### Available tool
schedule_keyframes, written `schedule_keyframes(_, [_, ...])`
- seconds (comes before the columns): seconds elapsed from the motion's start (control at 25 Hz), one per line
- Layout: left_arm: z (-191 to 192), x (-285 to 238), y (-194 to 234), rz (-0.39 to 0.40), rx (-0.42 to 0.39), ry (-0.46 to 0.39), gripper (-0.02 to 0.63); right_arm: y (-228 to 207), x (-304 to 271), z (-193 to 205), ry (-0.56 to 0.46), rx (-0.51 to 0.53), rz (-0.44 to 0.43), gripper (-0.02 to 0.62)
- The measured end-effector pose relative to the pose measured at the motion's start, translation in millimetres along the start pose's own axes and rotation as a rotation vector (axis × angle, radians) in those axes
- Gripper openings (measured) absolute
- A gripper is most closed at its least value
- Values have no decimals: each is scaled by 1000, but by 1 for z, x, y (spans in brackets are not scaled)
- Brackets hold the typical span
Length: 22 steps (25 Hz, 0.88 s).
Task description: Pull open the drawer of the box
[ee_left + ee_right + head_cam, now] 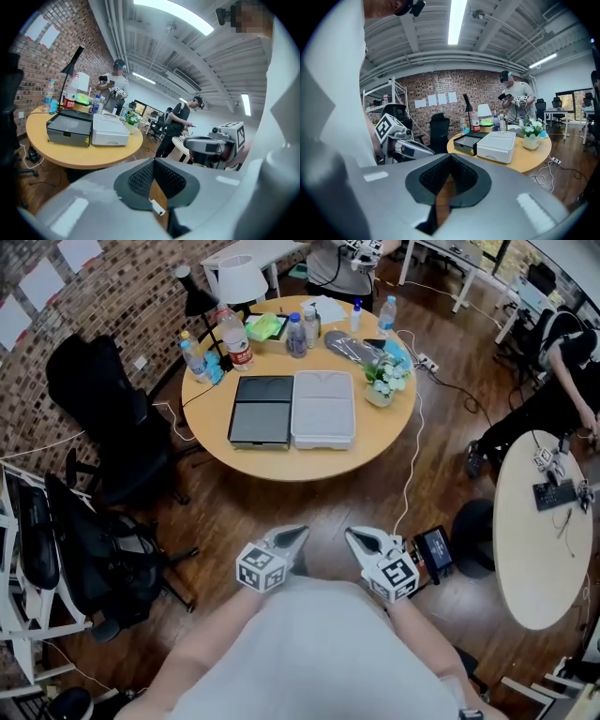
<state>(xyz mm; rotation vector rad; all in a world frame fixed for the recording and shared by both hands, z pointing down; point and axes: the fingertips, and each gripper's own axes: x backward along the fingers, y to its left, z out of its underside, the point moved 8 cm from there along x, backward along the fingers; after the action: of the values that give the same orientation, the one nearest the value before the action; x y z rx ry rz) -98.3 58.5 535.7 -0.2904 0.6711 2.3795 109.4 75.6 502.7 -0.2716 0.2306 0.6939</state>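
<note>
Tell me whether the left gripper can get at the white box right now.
Probably not yet: the left gripper sits near the person's body, with open floor between it and the table bearing the white box. Nothing blocks the way forward.

I look into a shared office: brick wall (122,296), black swivel chairs (98,395), a round wooden tabletop (309,463), plank floor (328,507), ceiling strip lights (457,21).

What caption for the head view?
Left gripper and right gripper, both shut, short of the round table holding a dark box beside a white box.
</note>
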Motion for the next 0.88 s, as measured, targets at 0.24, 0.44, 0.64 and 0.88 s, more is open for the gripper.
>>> schedule_keyframes(0.24, [-28,9,58,18,-9,-25,5,-12,-51,-27,-6,26,41,8])
schedule_keyframes(0.44, [-41,13,86,52,-12,-26,5,-17,-80,-45,-8,34,73,8])
schedule_keyframes(0.64, [-45,14,103,61,-6,-24,5,-30,-90,-45,8,19,105,8])
schedule_keyframes(0.88, [-46,3,122,52,32,-26,5,-44,-105,-47,48,27,108,8])
